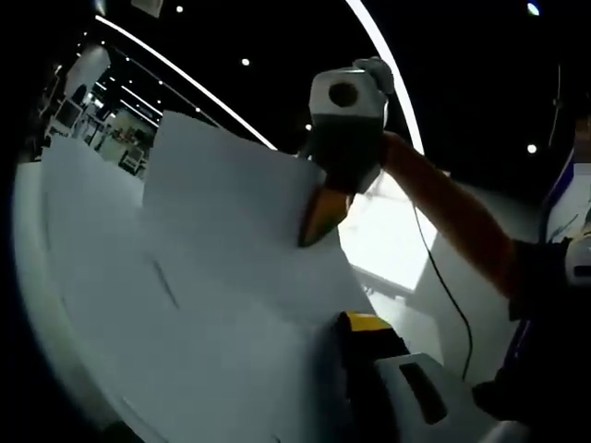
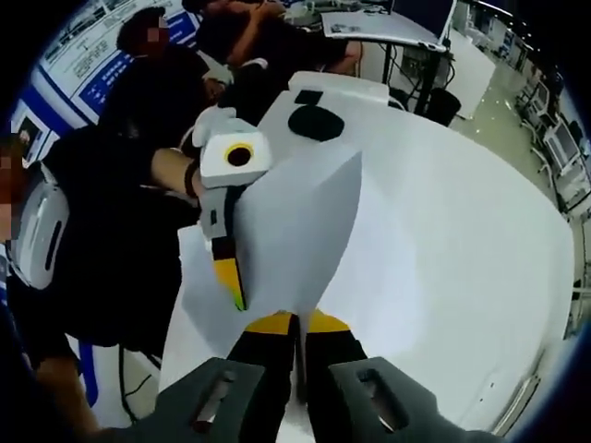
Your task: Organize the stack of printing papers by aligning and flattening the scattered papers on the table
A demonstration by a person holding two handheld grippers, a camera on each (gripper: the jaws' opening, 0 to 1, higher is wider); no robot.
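A stack of white printing papers point(image 2: 295, 231) is lifted off the white table point(image 2: 462, 240) and stands nearly on edge between both grippers. In the right gripper view, my right gripper point(image 2: 295, 325) is shut on the sheets' near edge, its yellow tips pressed together. My left gripper point(image 2: 231, 281) comes in from the left and clamps the stack's left edge. In the left gripper view the papers point(image 1: 212, 240) hide one jaw of my left gripper point(image 1: 343, 325). My right gripper point(image 1: 323, 221) pinches the far edge there.
A flat black object point(image 2: 314, 123) lies on a white block at the table's far end. People sit close by on the left point(image 2: 138, 101). A desk point(image 2: 379, 28) stands behind. A cable point(image 1: 443, 286) hangs below the person's forearm point(image 1: 452, 212).
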